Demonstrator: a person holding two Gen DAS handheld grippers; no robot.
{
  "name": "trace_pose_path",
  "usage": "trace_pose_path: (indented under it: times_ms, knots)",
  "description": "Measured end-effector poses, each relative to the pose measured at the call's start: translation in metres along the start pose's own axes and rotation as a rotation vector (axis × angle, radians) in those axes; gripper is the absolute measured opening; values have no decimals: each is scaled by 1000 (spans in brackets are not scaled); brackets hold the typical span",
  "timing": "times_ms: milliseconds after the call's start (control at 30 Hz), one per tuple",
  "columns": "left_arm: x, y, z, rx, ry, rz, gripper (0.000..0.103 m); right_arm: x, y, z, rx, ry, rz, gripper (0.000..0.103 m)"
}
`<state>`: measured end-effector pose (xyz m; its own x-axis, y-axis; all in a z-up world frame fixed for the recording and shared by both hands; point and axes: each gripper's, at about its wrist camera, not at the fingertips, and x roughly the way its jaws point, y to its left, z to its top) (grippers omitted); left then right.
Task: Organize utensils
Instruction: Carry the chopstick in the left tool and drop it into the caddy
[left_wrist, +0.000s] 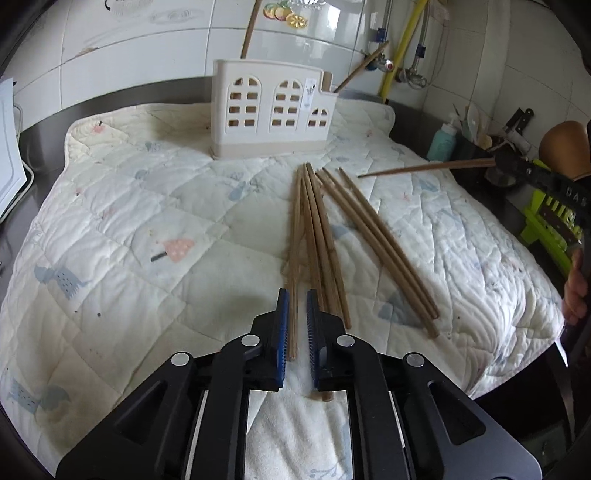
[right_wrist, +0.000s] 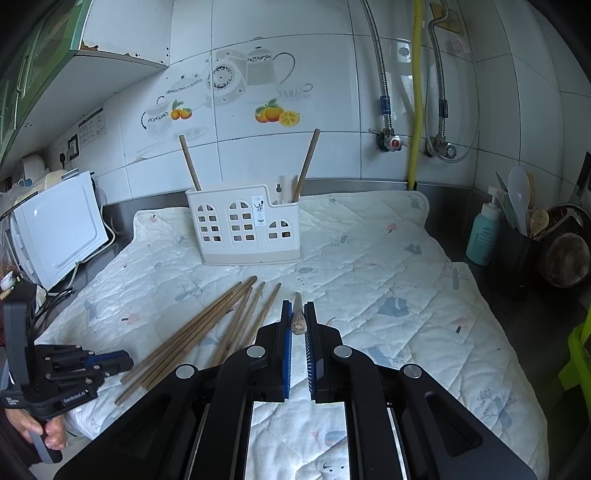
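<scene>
Gripping one chopstick (right_wrist: 297, 319) end-on between its blue pads, the right gripper (right_wrist: 298, 325) is raised above the quilted mat (right_wrist: 388, 258), its jaws clamped on the stick. The left gripper (left_wrist: 296, 314) sits low over the near ends of the loose chopsticks (left_wrist: 332, 236); its jaws stand narrow, one stick lying in the gap, with pad contact not discernible. The white utensil holder (right_wrist: 240, 229) stands at the far side of the mat with two sticks upright in it.
</scene>
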<state>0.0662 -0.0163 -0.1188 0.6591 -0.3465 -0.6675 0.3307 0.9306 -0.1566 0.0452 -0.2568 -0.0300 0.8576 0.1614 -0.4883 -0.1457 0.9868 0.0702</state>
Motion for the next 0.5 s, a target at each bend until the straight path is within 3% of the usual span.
trace_pose_path:
  times_ms: [200,500]
  knots:
    - [15,6,-5,-6,34,-2,10,1,0,0,-2,3,0,7]
    - [23,2,-1,33,20,5,8,2,2,-1,1,6,1,7]
